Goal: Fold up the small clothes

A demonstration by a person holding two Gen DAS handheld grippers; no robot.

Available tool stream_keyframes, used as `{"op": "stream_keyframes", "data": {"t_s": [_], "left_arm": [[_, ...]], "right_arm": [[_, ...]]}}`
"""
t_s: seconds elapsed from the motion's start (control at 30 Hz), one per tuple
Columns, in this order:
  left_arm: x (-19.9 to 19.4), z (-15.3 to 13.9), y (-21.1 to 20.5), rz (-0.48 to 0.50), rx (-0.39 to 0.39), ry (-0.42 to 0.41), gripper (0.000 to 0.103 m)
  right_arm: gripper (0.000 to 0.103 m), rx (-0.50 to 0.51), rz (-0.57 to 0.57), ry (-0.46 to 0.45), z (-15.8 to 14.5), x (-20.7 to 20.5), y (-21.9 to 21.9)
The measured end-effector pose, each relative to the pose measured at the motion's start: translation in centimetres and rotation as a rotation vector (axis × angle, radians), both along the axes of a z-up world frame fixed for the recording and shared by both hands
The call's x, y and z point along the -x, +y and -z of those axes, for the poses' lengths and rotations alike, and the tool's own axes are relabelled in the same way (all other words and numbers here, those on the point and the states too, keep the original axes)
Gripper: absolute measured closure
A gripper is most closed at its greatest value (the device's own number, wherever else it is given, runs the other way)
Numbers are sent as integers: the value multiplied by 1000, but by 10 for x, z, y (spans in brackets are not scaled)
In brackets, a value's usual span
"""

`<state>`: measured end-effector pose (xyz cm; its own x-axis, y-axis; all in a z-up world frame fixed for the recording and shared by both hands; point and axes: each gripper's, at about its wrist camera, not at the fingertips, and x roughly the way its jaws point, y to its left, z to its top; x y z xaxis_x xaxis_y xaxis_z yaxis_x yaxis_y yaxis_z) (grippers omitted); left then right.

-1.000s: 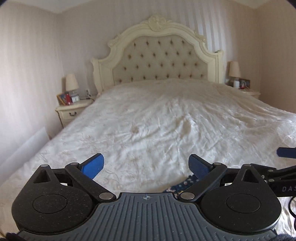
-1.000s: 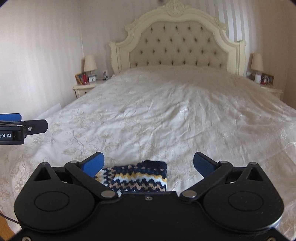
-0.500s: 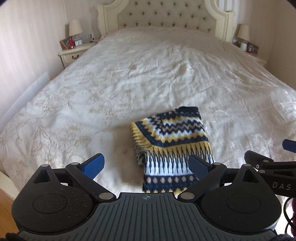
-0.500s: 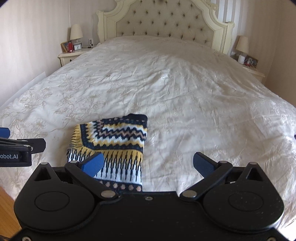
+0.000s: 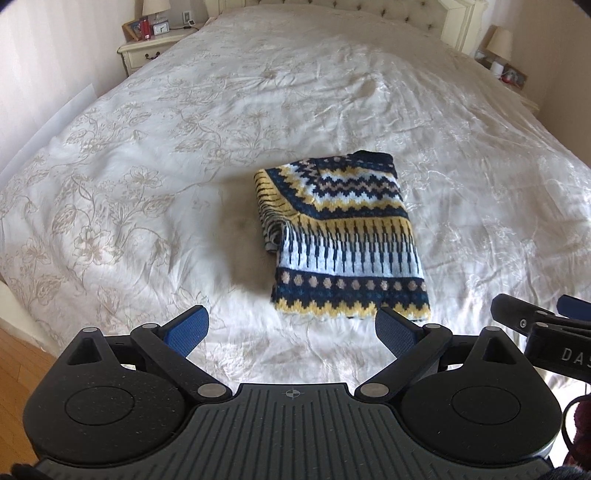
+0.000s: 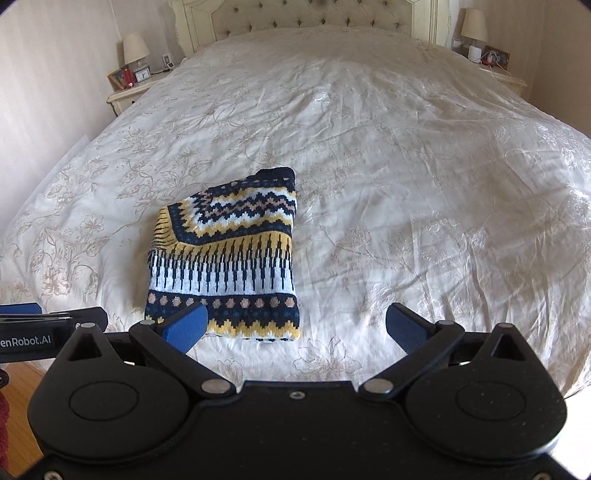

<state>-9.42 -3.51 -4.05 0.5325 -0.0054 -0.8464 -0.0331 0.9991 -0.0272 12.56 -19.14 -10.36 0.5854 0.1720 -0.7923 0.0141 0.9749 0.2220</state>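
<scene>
While both tongs, left [image 5: 291, 328] and right [image 6: 295, 326], hang spread and empty, the folded sweater [image 5: 341, 240] lies on the bed [image 5: 147, 177] just ahead, long axis pointing away, between them.

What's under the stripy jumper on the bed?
The folded jumper lies on the white flowered bedspread, which shows all around it. More knit layers peek out at its left edge; anything beneath is covered.

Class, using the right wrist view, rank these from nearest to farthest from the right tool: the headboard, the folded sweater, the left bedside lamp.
1. Folded sweater, just ahead of the right tool, slightly left.
2. Left bedside lamp, far left, beside the bed.
3. Headboard, at the far end.
</scene>
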Motion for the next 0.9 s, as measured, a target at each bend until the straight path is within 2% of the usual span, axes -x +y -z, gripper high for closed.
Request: {"op": "stream_keyframes", "data": {"t_s": [0.5, 0.9], "left_arm": [[6, 2, 0, 7, -10, 30, 5], [4, 9, 3, 6, -12, 68, 5]], "right_arm": [[1, -14, 12, 8, -1, 7, -1], [1, -23, 22, 73, 10, 4, 4]]}}
